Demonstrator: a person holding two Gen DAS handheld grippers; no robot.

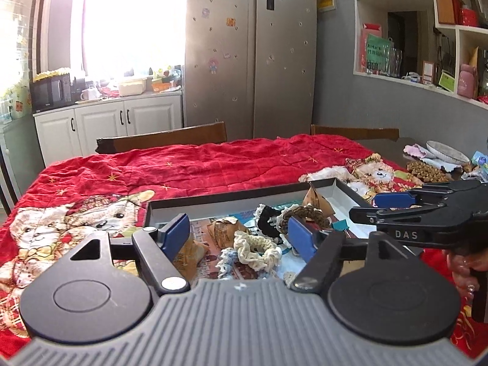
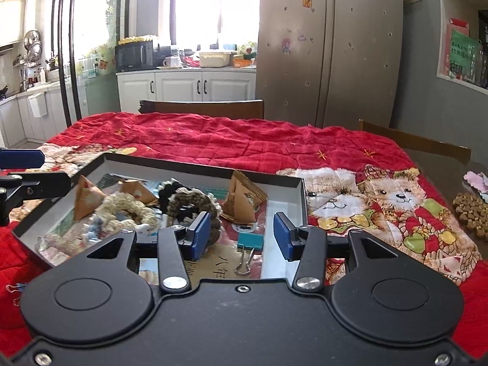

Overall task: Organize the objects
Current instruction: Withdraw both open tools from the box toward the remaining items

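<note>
The shallow box (image 2: pixel 300 195) lies just ahead of and below both grippers, long axis running left to right across the right gripper (image 2: pixel 241 235), whose jaws stand apart, empty. The left gripper (image 1: pixel 239 235) gapes wider, also empty, above the scrunchies (image 1: pixel 259 247). The teal binder clip (image 2: pixel 250 242) between the right jaws points its wire handles back toward the camera, and might skid if pinched askew

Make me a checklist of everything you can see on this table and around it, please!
Surface: red bear blanket covers the table.
Job's things: shallow box holds scrunchies, brown paper packets and a teal binder clip.
Clutter: brown beaded mat beside the blanket.
Grippers: left gripper open over the box; right gripper open above the clip, nothing gripped.
Cables: nothing seen.
Surroundings: fridge, white cabinets, microwave, chair.
</note>
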